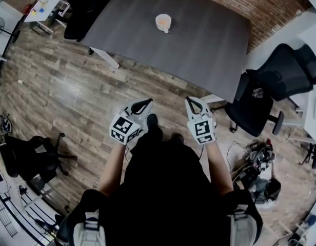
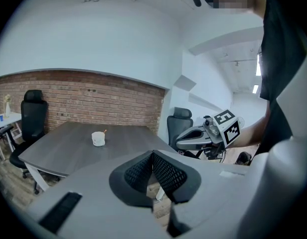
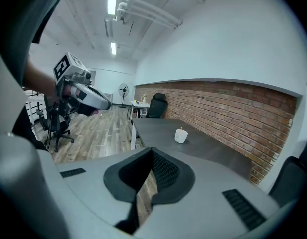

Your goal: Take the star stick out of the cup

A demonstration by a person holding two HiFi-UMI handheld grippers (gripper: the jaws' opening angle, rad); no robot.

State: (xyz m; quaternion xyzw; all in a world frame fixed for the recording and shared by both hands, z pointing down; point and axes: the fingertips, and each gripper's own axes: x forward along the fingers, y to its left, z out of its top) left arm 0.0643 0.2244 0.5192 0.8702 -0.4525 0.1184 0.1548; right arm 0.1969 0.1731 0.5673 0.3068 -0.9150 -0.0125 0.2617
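Head view showed the left gripper (image 1: pixel 145 103) and right gripper (image 1: pixel 192 102) side by side, both with jaws pressed together and empty, over open wood floor (image 1: pixel 86 91). Beyond lay the table (image 1: pixel 209 45), with a black chair (image 1: pixel 260 101) crowding its right corner. The cup (image 1: pixel 163 22), holding the star stick (image 3: pixel 181 128), stood far across the tabletop.

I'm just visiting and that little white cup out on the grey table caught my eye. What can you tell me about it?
The small white cup is round and squat, with a pale matte look; its material is unclear. It stands upright and alone on the dark grey table, well back from the near edge. A thin stick with an orange tip pokes above its rim, leaning sideways; its shape is too small to make out. Only the table touches the cup.
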